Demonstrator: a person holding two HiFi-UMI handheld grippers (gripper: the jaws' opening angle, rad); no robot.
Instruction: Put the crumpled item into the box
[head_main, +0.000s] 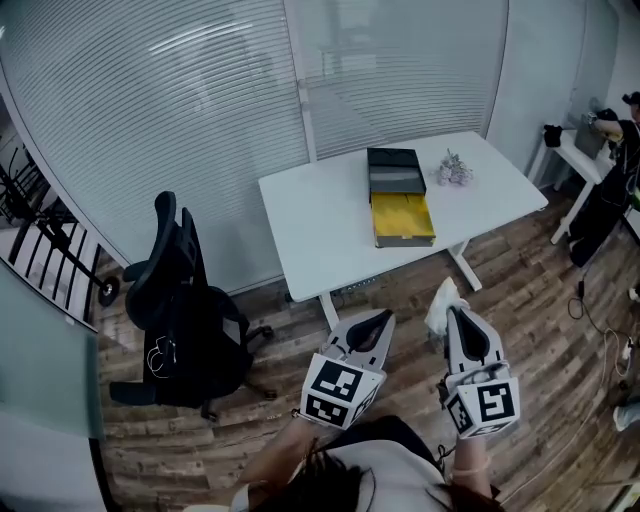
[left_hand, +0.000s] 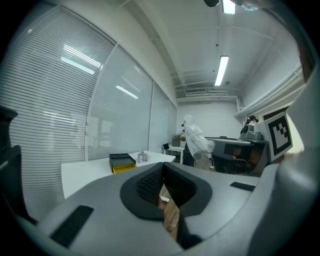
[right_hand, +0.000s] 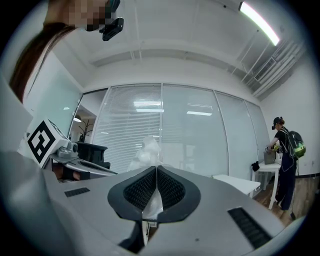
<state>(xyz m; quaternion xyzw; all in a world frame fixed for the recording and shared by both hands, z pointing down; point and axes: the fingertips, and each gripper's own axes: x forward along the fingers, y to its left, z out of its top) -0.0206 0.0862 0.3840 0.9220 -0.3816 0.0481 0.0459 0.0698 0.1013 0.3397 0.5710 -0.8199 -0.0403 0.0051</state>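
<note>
My right gripper (head_main: 452, 311) is shut on a white crumpled plastic item (head_main: 440, 303), held in the air above the wooden floor in front of the table. In the right gripper view the item (right_hand: 146, 150) sticks up past the closed jaws (right_hand: 156, 169). My left gripper (head_main: 382, 316) hangs beside it, shut with nothing in it; its jaws (left_hand: 162, 167) meet. The box (head_main: 400, 196) lies open on the white table (head_main: 310, 230), black lid at the back, yellow inside at the front. From the left gripper view, the box (left_hand: 121, 162) is far off.
A small pale purple crumpled bunch (head_main: 455, 170) lies on the table right of the box. A black office chair (head_main: 185, 310) stands to the left on the floor. At the far right a person (head_main: 605, 195) stands by a small white side table (head_main: 568, 155). Glass walls with blinds run behind.
</note>
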